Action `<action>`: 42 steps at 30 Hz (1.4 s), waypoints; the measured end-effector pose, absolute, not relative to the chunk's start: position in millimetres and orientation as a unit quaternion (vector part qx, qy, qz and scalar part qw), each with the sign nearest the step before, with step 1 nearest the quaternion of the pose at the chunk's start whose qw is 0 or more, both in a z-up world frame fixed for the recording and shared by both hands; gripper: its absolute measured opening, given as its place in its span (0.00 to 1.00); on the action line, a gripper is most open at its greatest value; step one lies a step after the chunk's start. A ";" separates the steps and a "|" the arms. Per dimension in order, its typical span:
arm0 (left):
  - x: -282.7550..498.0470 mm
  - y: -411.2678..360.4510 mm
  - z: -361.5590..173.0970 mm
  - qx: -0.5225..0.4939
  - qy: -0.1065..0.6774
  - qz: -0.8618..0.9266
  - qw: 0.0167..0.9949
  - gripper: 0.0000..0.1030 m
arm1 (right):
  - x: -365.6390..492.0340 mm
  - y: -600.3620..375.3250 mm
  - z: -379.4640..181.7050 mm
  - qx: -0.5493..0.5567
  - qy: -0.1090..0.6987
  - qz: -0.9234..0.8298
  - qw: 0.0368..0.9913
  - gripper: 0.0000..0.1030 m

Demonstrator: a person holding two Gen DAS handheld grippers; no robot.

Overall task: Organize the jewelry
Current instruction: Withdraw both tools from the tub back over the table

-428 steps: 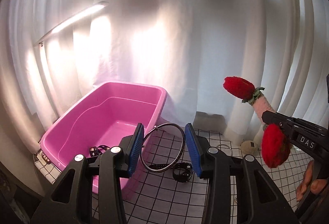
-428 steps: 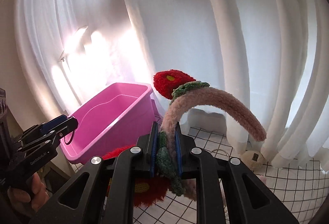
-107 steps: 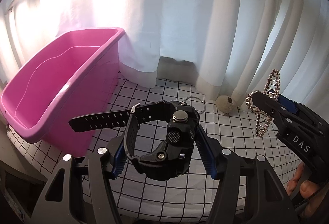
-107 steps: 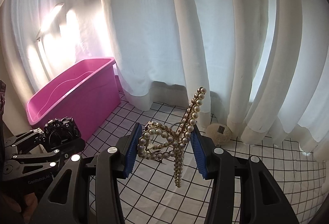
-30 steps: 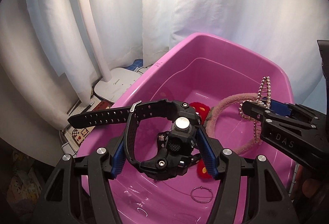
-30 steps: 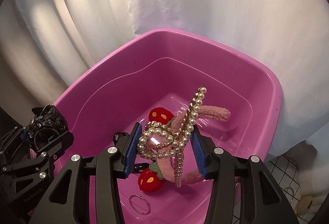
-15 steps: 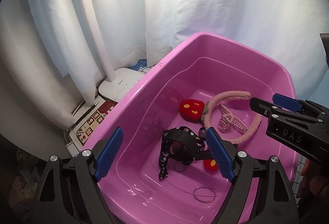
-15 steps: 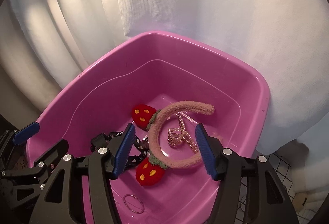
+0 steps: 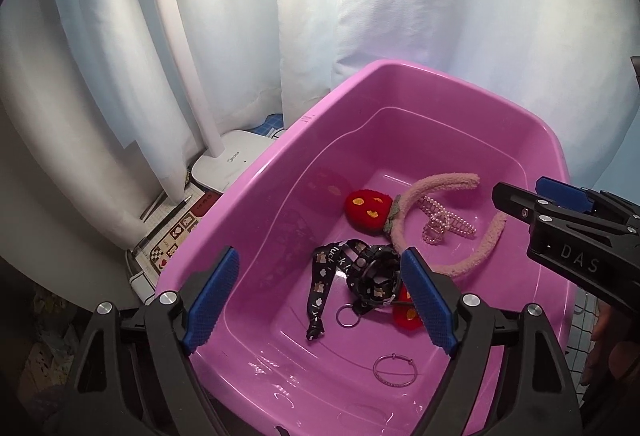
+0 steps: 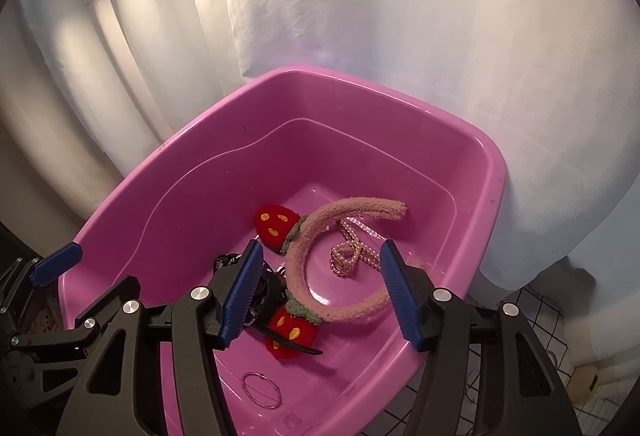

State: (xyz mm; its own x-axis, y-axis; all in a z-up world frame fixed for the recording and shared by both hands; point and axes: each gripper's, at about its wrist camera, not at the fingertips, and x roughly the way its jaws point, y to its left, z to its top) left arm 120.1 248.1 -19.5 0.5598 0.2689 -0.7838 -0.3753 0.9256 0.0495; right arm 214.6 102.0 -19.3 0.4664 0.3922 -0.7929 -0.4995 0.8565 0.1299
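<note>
Both grippers hover over a pink plastic tub (image 9: 256,172) (image 10: 168,156). On its floor lie a fuzzy pink headband with red strawberry ends (image 9: 448,188) (image 10: 312,236), a pearl necklace (image 9: 440,220) (image 10: 352,252), a black watch (image 9: 376,276) (image 10: 260,288) on a patterned black strap (image 9: 324,276), and a thin silver bangle (image 9: 395,369) (image 10: 260,390). My left gripper (image 9: 320,292) is open with nothing between its blue pads. My right gripper (image 10: 320,292) is open and empty too; it also shows at the right of the left wrist view (image 9: 536,196).
White curtains hang behind and around the tub. A white desk lamp base (image 9: 228,160) with its upright arm stands left of the tub, beside a pen and patterned paper. Black-gridded white tabletop (image 10: 500,408) shows at the lower right, with a small round object by the curtain.
A second ago the left gripper held the black watch and the right held the pearl necklace over the tub. Both opened and the two pieces dropped onto the tub floor.
</note>
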 end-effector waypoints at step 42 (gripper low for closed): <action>41.8 56.6 0.6 0.008 0.353 -0.078 0.932 0.86 | -2.0 -155.3 -35.3 0.064 0.395 0.022 0.916 0.60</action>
